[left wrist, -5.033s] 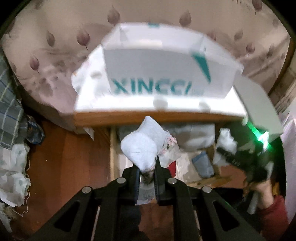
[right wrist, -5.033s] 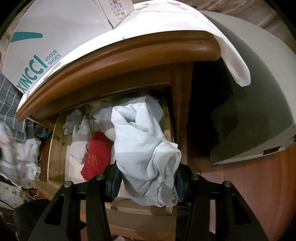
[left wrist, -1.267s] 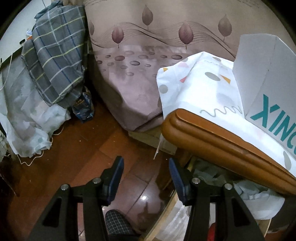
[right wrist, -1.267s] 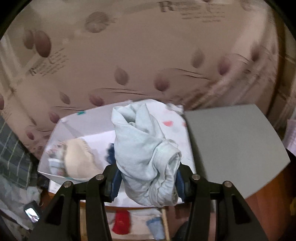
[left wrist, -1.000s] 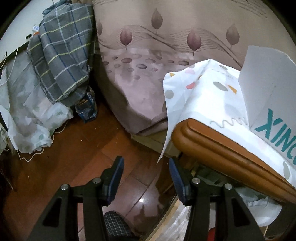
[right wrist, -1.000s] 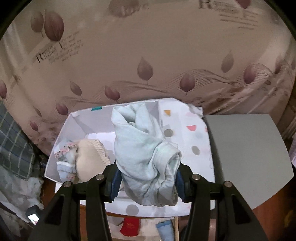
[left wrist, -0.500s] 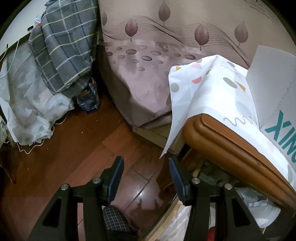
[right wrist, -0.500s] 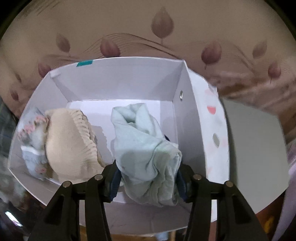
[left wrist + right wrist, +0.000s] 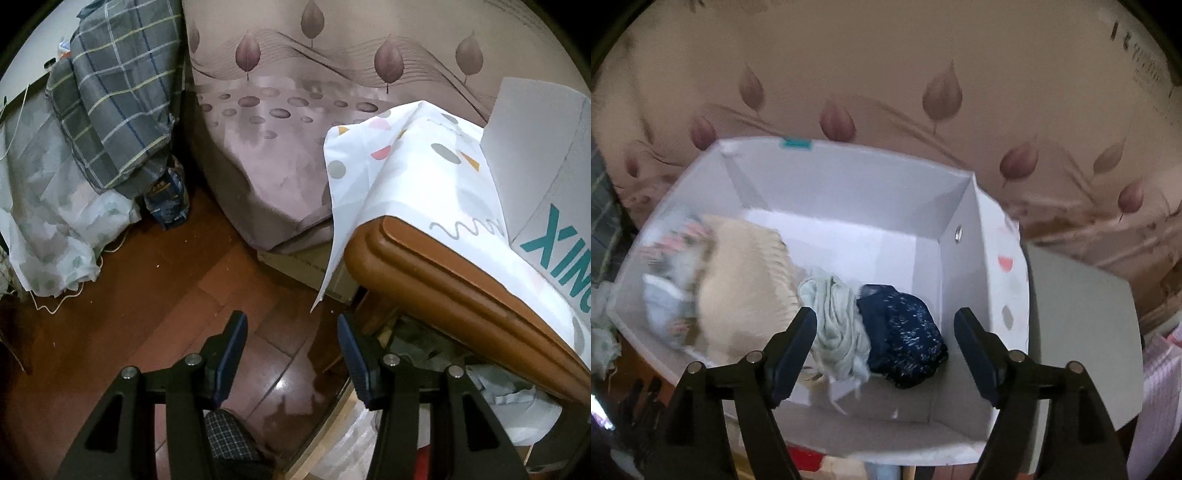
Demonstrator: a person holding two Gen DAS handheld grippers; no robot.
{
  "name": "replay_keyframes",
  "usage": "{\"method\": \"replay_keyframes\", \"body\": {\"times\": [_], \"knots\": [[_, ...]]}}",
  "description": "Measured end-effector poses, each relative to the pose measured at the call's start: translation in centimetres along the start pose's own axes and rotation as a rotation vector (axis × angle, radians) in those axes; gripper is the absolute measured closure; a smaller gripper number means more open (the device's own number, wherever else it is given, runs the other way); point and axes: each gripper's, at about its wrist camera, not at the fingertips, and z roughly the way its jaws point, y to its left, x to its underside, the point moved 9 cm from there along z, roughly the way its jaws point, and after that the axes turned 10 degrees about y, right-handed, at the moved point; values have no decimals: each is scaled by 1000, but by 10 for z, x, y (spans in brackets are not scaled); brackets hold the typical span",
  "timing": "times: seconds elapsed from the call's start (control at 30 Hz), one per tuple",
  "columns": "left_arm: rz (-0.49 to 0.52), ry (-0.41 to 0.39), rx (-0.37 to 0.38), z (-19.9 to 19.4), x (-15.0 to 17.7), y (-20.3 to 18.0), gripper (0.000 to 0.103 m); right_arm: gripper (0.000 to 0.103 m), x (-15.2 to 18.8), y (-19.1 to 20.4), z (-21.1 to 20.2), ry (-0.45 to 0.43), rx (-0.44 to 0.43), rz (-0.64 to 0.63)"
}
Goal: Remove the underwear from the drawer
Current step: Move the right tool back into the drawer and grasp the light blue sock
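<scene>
Four pieces of underwear are seen lying in the white box [image 9: 849,192]: a floral piece [image 9: 670,280] at the left, a cream one [image 9: 746,291], a pale green one [image 9: 836,325] and a navy one [image 9: 901,332] at the right. The right gripper [image 9: 884,347] is opening above the pale green piece, with nothing pressed by its pads. The left gripper [image 9: 291,354] is held half open and empty near the drawer [image 9: 491,391], where pale cloth is still visible, so more is judged left to be taken out.
</scene>
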Motion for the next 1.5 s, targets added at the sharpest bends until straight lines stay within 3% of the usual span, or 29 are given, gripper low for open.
{"method": "replay_keyframes", "body": {"times": [0.17,0.3,0.4,0.53,0.7,0.97,1.17,1.5], "knots": [[1,3,8,-1,1,-1,51,29,52,12,-46,8,-105,-76],[12,1,9,-3,3,-3,51,31,120,20,-46,97,-129,-135],[26,6,11,-3,5,-7,51,34,174,26,-15,218,-132,-165],[40,20,8,0,7,-9,51,47,234,33,56,413,-79,-229],[12,33,8,4,4,-3,51,53,276,29,136,587,11,-285],[-19,67,13,11,6,4,51,53,299,22,201,729,56,-315],[-13,92,22,14,9,0,51,50,307,23,224,799,77,-389],[-12,67,-2,10,9,1,51,42,314,28,241,884,92,-504]]}}
